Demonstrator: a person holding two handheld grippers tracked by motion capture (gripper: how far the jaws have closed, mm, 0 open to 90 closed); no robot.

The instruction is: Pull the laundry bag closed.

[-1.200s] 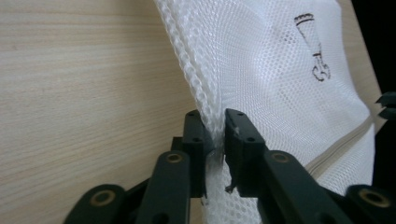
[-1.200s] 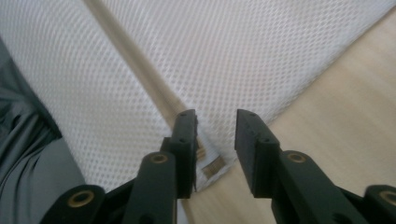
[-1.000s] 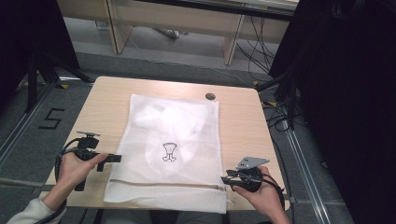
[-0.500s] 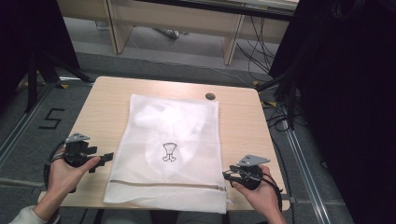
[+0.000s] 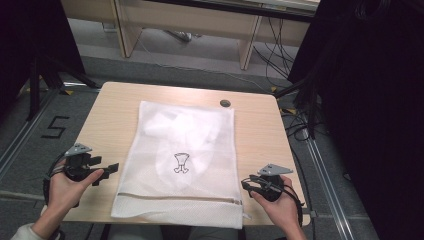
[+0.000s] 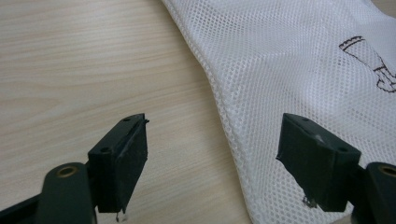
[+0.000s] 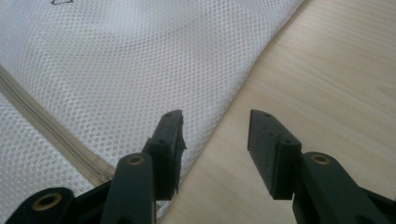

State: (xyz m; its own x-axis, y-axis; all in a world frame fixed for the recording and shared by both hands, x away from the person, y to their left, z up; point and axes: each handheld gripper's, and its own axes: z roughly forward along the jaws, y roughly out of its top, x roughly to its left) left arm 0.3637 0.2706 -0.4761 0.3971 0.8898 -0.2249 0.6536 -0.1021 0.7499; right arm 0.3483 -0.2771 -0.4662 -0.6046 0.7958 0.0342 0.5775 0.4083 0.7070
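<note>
A white mesh laundry bag [image 5: 182,160] lies flat on the wooden table [image 5: 260,130], with a small black printed figure [image 5: 181,163] in its middle and a zipper [image 5: 180,197] across its near end. Something white shows faintly inside the bag. My left gripper [image 5: 113,168] hovers open just off the bag's left edge [image 6: 219,107], which runs between its jaws in the left gripper view. My right gripper [image 5: 246,183] is open at the bag's right edge [image 7: 224,116], near the zipper [image 7: 51,135]. Neither gripper holds anything.
A dark round grommet [image 5: 225,103] sits in the table's far right part. Cables [image 5: 280,55] and desk legs stand on the floor beyond the table. A floor marking "5" [image 5: 55,127] lies to the left. Bare wood shows on both sides of the bag.
My left gripper has drawn back toward the near left, away from the bag's edge. The right gripper has shifted slightly to the right along the bag's corner. The bag has not moved.
</note>
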